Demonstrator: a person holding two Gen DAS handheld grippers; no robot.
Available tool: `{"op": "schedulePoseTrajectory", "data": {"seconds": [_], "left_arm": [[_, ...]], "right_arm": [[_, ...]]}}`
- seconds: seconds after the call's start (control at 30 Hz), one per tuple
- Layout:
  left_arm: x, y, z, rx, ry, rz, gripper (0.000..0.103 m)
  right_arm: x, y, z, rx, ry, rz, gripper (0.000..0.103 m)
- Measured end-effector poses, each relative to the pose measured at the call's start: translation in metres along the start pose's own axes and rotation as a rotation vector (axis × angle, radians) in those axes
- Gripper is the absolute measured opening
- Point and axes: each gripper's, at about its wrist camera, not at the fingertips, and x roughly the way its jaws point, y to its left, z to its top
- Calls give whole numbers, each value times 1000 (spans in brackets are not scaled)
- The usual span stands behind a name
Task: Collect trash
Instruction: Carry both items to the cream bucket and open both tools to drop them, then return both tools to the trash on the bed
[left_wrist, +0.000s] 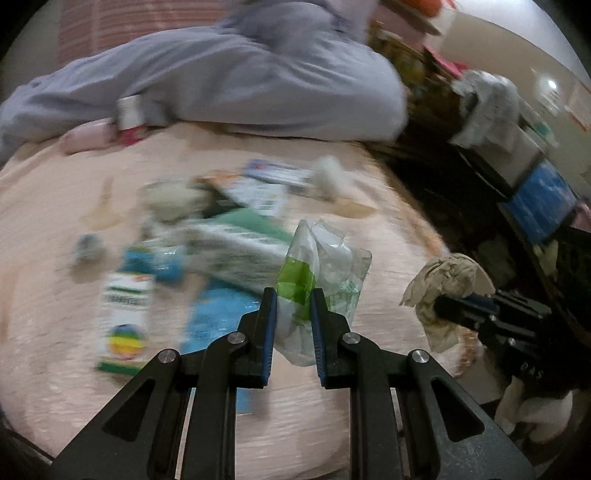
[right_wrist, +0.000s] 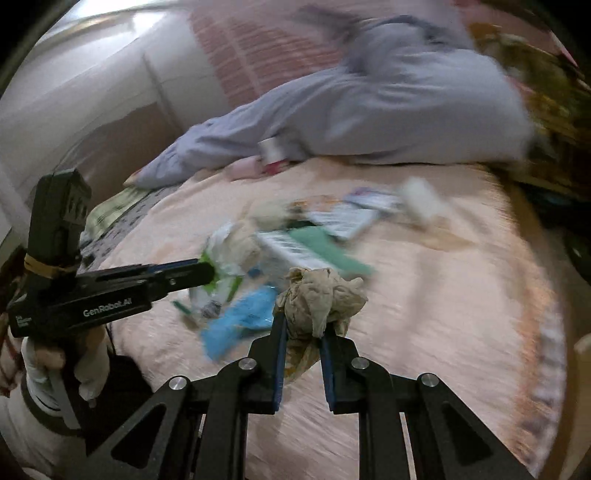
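Note:
My left gripper (left_wrist: 293, 297) is shut on a crumpled clear plastic wrapper with green print (left_wrist: 321, 266), held above the bed. My right gripper (right_wrist: 303, 326) is shut on a crumpled brownish paper tissue (right_wrist: 321, 293). In the left wrist view the right gripper (left_wrist: 441, 304) shows at the right edge with the tissue (left_wrist: 443, 280) in it. In the right wrist view the left gripper (right_wrist: 210, 273) comes in from the left, held by a gloved hand (right_wrist: 62, 365), with the wrapper (right_wrist: 221, 254) at its tip. More trash lies blurred on the pink bedspread (left_wrist: 369, 332): a white and green box (left_wrist: 125, 314), blue packaging (left_wrist: 221, 310), a green and white packet (left_wrist: 243, 243).
A grey blanket (left_wrist: 240, 81) is bunched along the far side of the bed. A roll of tape (left_wrist: 129, 110) lies by it. To the right of the bed stand dark shelves with a blue box (left_wrist: 543, 199) and a heap of cloth (left_wrist: 487, 107).

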Motion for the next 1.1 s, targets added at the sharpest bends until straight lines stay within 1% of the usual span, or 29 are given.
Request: {"op": "schedulePoseTrajectory", "data": {"seconds": [0.07,0.17,0.27,0.37,0.43,0.6,0.73,0.87,0.93,0.97,1.0,1.07,1.1], "left_arm": [[9,-24,2,31,14,-30,16],[26,-66,6,84,35,-67,16],[43,-105,8,128,58,-107,16],[62,-143,8,172,82,-137,16],[74,-163,9,194,98,-153,16],[107,-215,10,227,139,-205,16],[126,-246,12,234,168,-240,16],[147,-274,15,231,197,-267,17],[157,-285,16,220,194,-283,21],[164,-291,18,209,197,-311,25],[168,-294,20,199,203,-335,33],[176,-298,23,163,224,-375,39],[176,-299,23,155,226,-377,39]], "right_arm": [[-18,-24,-6,27,-11,-40,16],[-52,-69,-22,86,-26,-129,16],[-71,-105,-33,144,-30,-201,16],[-94,-151,-48,225,-37,-268,16],[-105,-177,-58,265,-32,-300,16],[-124,-224,-78,331,-15,-384,16],[-134,-253,-90,374,-15,-466,16],[-145,-278,-104,441,-38,-491,16],[-149,-289,-109,472,-43,-519,20],[-151,-293,-110,486,-49,-528,30],[-156,-299,-112,509,-61,-544,43],[-163,-304,-115,533,-76,-559,50],[-166,-305,-116,543,-86,-561,50]]}}
